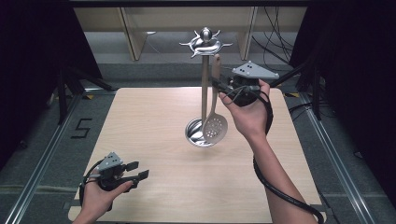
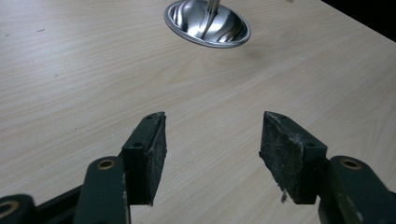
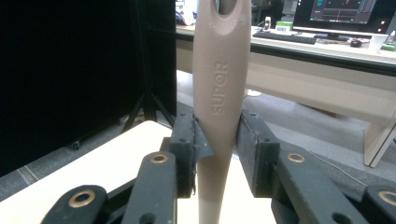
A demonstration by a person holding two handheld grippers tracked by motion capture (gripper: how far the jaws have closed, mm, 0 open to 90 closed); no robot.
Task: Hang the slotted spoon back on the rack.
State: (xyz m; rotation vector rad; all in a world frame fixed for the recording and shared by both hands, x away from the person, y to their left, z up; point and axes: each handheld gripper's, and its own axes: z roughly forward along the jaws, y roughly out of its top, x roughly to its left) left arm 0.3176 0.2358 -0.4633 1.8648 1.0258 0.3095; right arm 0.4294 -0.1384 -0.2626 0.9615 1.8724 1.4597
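Note:
A slotted spoon with a beige handle hangs upright above the table, its perforated bowl low beside the round steel base of a utensil stand. My right gripper is shut on the handle; in the right gripper view both pads press its sides. The handle's top sits just under the stand's hooked crown. My left gripper rests near the table's front left corner, open with nothing between its jaws. The stand's base lies ahead of it.
The light wooden table carries the stand near its middle. Black tripod legs stand off the left edge. Cables and wooden frames lie behind the table. A desk with a monitor is far off in the right gripper view.

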